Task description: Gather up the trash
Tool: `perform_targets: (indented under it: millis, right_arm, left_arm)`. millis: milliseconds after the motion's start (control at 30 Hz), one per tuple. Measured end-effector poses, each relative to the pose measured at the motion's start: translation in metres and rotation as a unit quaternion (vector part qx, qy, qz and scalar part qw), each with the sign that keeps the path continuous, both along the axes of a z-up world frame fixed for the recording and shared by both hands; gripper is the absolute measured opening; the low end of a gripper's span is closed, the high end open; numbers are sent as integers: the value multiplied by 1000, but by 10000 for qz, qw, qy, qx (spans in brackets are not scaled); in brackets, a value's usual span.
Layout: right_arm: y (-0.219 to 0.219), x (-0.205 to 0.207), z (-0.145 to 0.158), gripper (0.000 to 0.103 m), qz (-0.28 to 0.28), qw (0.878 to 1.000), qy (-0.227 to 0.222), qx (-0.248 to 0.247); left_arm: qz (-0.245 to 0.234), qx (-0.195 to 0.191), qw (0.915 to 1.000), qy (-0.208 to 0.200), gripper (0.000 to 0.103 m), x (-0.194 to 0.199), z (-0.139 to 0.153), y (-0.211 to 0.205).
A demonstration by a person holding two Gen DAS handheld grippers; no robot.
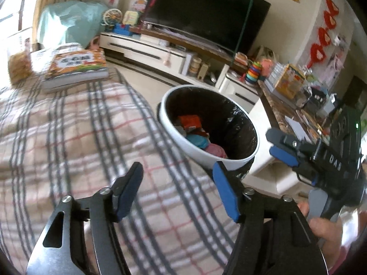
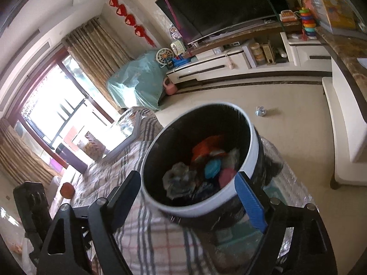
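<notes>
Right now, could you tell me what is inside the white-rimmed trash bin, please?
The trash bin holds an orange wrapper, a turquoise piece, a pink piece and grey crumpled trash. Whatever lies beneath them is covered.

Books [image 1: 75, 67] on plaid blanket [image 1: 68, 137], television [image 1: 206, 13]

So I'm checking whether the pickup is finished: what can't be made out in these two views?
- Trash bin, right wrist: lower trash is buried under the top pieces; its base is hidden by the right gripper.
- Small item on the floor, right wrist: too small to identify.
- Books, left wrist: cover text blurred.
- Left gripper, left wrist: hides the plaid cover below it.
</notes>
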State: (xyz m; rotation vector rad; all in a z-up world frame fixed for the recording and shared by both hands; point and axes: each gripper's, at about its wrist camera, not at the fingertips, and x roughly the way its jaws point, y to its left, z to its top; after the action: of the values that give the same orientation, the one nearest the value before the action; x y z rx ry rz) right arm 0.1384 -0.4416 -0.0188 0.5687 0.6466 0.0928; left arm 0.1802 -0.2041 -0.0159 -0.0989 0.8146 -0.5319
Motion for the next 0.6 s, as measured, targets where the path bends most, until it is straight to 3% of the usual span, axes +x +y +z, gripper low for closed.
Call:
perform_targets:
  millis: [133,400,533,600]
  right_arm:
    - [17,-21,2,87,-38,9998,-121,-160]
    - [49,-55,19,98,-284,9938,-582,-902]
    - [63,-71,35,100,-334,9861,-858,-1380]
    - [69,-80,45,101,-368,9810,-1088,-1563]
  left_arm:
    - [226,17,9994,-278,77,-20,6,17]
    - [536,77,9949,-856,84,-58,20,46]
    - [710,209,9867,-1445,91,-79,36,50]
    - [862,256,9788,-1842,103,-91,46,54]
